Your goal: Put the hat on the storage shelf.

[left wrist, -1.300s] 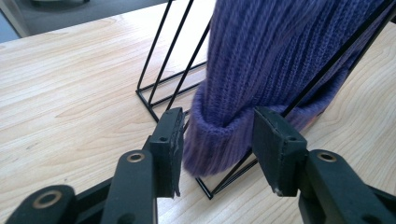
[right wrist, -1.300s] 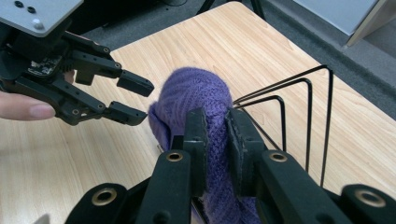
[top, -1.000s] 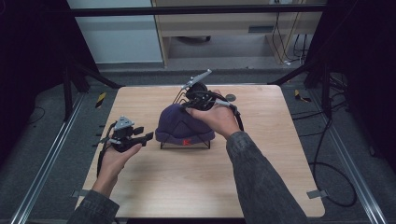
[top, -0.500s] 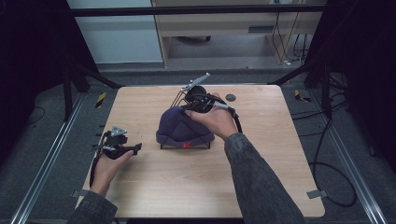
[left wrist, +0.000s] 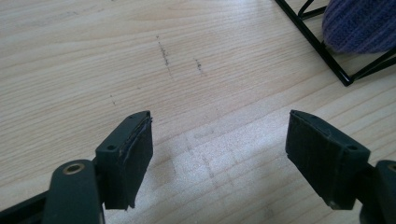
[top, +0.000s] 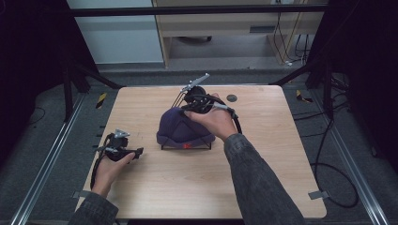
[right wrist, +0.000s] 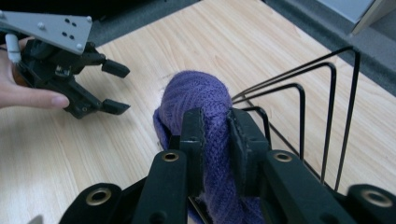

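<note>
At mid-desk, we hold the purple knit hat (top: 180,129) on its black wire rack (right wrist: 322,107).

Our right tongs (right wrist: 215,140) are pinched on a fold of the hat at its far side, the knit draped over the rack's wires and not yet lifted free. Our left tongs (left wrist: 219,154) stand wide apart, holding nothing, low over the bare desk (top: 263,187) well to the left of the rack. We judge the grasp made; moving the hat off or settling it on the rack remains.

Pale wooden table (top: 263,187) on grey floor (top: 44,140), beige cabinet (top: 220,26) behind, dark surroundings.
</note>
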### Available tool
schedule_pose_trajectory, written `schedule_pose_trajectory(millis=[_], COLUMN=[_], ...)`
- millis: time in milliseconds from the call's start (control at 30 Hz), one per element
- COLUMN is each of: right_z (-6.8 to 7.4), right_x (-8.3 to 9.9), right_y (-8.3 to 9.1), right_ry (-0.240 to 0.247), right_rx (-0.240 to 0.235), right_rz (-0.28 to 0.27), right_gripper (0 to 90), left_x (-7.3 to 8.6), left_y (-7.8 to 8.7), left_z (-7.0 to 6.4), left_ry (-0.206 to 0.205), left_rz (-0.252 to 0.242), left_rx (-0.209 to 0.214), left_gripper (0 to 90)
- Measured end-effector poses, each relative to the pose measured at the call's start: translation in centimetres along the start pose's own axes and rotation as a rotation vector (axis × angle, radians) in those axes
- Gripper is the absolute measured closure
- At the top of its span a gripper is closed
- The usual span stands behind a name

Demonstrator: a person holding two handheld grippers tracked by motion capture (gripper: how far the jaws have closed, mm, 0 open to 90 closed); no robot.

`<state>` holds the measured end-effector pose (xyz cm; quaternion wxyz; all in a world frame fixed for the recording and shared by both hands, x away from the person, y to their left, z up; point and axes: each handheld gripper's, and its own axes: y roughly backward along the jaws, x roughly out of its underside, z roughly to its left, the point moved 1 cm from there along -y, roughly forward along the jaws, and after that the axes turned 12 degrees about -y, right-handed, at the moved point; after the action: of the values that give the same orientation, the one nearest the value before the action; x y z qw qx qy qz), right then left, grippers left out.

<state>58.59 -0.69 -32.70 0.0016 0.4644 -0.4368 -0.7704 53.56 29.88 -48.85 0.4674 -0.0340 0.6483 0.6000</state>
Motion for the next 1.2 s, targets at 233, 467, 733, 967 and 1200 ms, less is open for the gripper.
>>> schedule_pose_trajectory(millis=[233,467,733,967,1200], right_z=[0.2,0.8,-0.7,-2.6,-4.9], right_x=[0.4,0.6,1.3,4.4,9.5], right_y=[0.1,1.9,5.0,7.3,9.3], right_ry=[-0.009,-0.016,-0.051,-0.100,-0.155], right_rx=[0.005,0.025,0.132,0.198,0.256], right_rz=[-0.001,-0.048,-0.137,-0.163,-0.164], right_gripper=[60.1,37.0,20.2,14.2,11.7], left_x=[0.1,0.1,0.2,0.3,0.4], left_y=[-0.3,-0.4,-0.8,-1.2,-1.3], left_z=[-0.2,-0.2,-0.3,-0.7,-0.6], left_ry=[-0.005,-0.004,0.013,0.013,0.019], left_rz=[0.011,0.019,0.040,0.061,0.065], left_rx=[0.006,0.004,0.008,0.011,0.018], left_gripper=[21.2,19.5,12.8,9.3,7.6])
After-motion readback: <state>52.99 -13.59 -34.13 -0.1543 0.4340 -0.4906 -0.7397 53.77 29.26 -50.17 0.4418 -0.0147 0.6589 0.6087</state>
